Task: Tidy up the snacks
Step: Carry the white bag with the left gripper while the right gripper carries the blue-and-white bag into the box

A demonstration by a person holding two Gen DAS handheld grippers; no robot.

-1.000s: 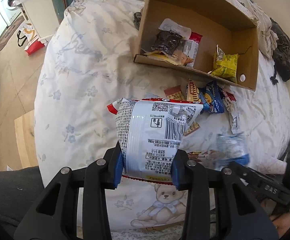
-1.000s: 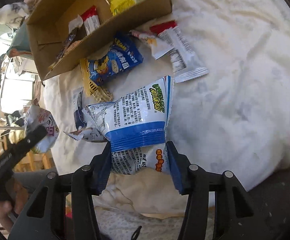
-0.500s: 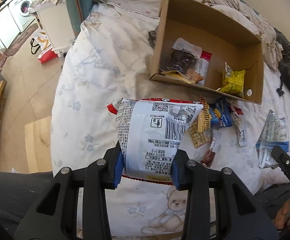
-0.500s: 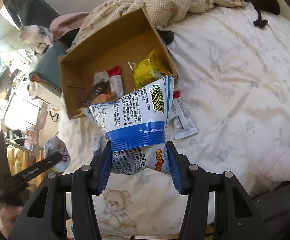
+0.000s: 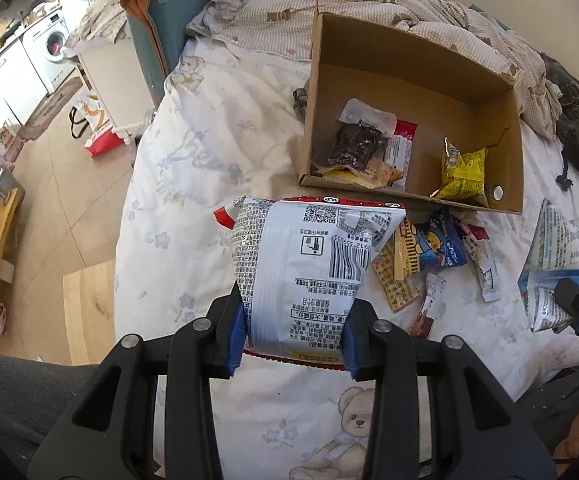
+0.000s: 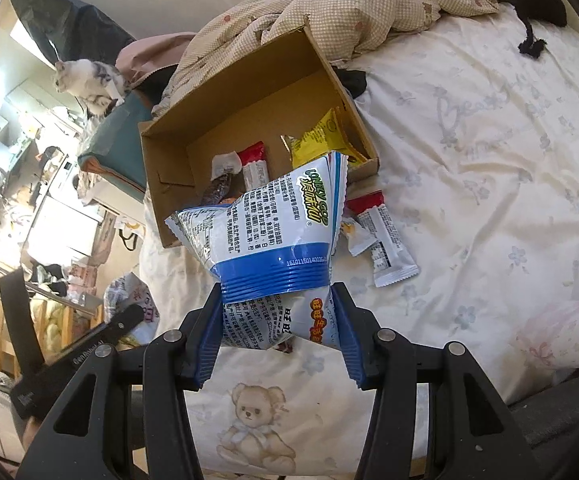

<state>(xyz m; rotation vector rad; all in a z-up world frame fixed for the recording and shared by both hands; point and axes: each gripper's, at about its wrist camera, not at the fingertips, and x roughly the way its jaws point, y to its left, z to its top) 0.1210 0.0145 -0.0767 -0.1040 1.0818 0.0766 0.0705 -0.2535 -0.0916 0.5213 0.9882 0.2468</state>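
Observation:
My left gripper (image 5: pixel 293 332) is shut on a silver and white snack bag with a red rim (image 5: pixel 309 264), held above the bed. My right gripper (image 6: pixel 279 324) is shut on a white and blue snack bag (image 6: pixel 269 232); that bag (image 5: pixel 549 272) also shows at the right edge of the left wrist view. Beyond both lies an open cardboard box (image 5: pixel 417 80) holding a dark packet (image 5: pixel 355 146), a red and white bar (image 5: pixel 399 148) and a yellow bag (image 5: pixel 463 172). Several loose snacks, among them a blue packet (image 5: pixel 441 244), lie on the sheet in front of the box.
The bed (image 5: pixel 217 152) has a white flowered sheet with bear prints. A checked blanket (image 6: pixel 369 4) is bunched behind the box. A cat (image 6: pixel 85 76) sits at the far left on a teal cushion. Floor, a washing machine (image 5: pixel 51 48) and wooden furniture lie left of the bed.
Both grippers have lifted and tilted up with their bags, so the box and far end of the bed came into view. The right gripper's bag rose off the sheet.

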